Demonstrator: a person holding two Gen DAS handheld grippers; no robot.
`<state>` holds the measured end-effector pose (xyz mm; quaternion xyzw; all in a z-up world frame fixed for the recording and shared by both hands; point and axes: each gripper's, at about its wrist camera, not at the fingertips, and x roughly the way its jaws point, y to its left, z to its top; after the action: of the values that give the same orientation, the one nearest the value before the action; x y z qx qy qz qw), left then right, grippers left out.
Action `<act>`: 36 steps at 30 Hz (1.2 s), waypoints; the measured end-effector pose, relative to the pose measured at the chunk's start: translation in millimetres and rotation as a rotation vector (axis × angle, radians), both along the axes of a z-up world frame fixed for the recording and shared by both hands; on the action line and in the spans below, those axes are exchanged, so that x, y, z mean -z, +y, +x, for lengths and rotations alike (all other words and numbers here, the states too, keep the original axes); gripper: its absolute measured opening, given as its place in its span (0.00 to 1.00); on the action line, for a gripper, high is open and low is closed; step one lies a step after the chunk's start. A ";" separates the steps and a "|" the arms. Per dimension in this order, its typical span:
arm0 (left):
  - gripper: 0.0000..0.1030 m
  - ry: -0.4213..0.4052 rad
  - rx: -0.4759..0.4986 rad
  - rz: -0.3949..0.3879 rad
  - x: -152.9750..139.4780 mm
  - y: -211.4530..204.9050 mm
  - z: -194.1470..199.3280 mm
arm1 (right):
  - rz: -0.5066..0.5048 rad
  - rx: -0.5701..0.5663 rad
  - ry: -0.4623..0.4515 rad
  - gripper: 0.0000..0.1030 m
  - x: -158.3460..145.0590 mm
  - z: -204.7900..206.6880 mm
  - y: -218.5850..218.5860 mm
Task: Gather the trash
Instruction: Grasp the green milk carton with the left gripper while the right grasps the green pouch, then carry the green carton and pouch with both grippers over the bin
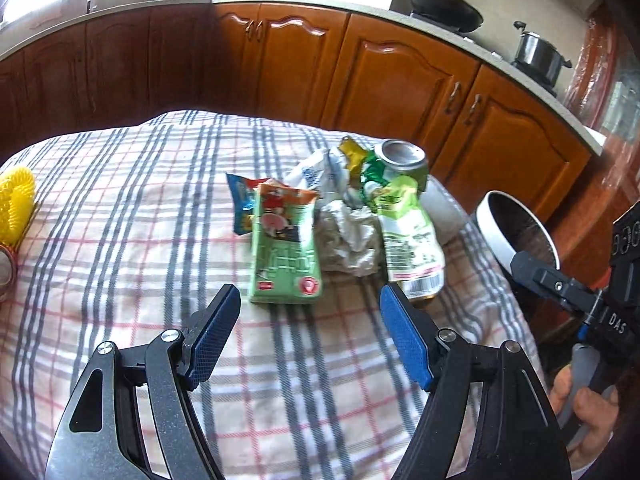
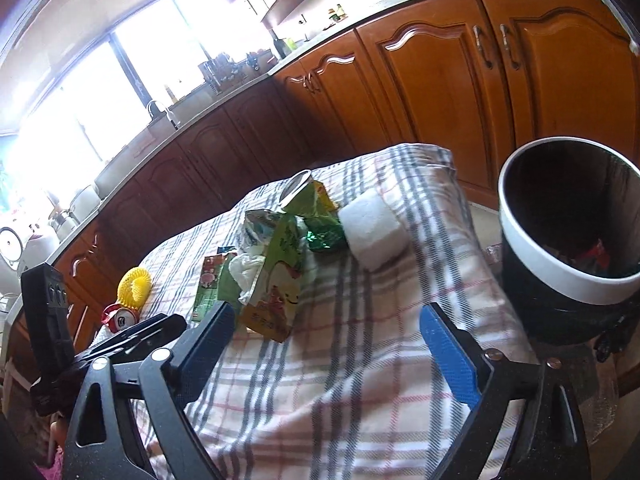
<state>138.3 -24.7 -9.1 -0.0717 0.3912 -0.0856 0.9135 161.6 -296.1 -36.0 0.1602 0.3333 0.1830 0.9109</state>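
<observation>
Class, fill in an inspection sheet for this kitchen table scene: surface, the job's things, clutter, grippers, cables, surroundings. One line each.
Surface: plaid tablecloth covers the table.
Job's things: a pile of green snack wrapper, crumpled white paper, green drink pouch and green can; black trash bin with a white rim stands off the table's edge, some trash inside.
Clutter: white paper roll, yellow mesh ball, red can.
Grippers: left gripper and right gripper both hover short of the pile, jaws open and empty.
Cables: nothing seen.
Surroundings: wooden cabinets, wok, steel pot, bright window.
</observation>
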 end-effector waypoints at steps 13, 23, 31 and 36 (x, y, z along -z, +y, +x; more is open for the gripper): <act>0.72 0.053 -0.004 0.048 21.6 5.2 44.2 | 0.017 -0.104 0.076 0.42 11.9 60.3 53.0; 0.46 0.069 0.016 0.031 31.9 6.3 44.6 | 0.035 -0.114 0.110 0.07 25.7 57.6 51.2; 0.46 0.019 0.045 0.008 13.9 0.0 11.5 | 0.052 -0.095 0.070 0.06 13.4 24.2 26.1; 0.45 -0.020 0.080 -0.004 -0.5 -13.1 -4.9 | 0.051 -0.089 0.041 0.06 4.1 3.3 12.1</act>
<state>133.3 -37.8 -8.6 -0.0569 0.3845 -0.1235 0.9130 164.9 -284.0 -40.1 0.1721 0.3539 0.2284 0.8905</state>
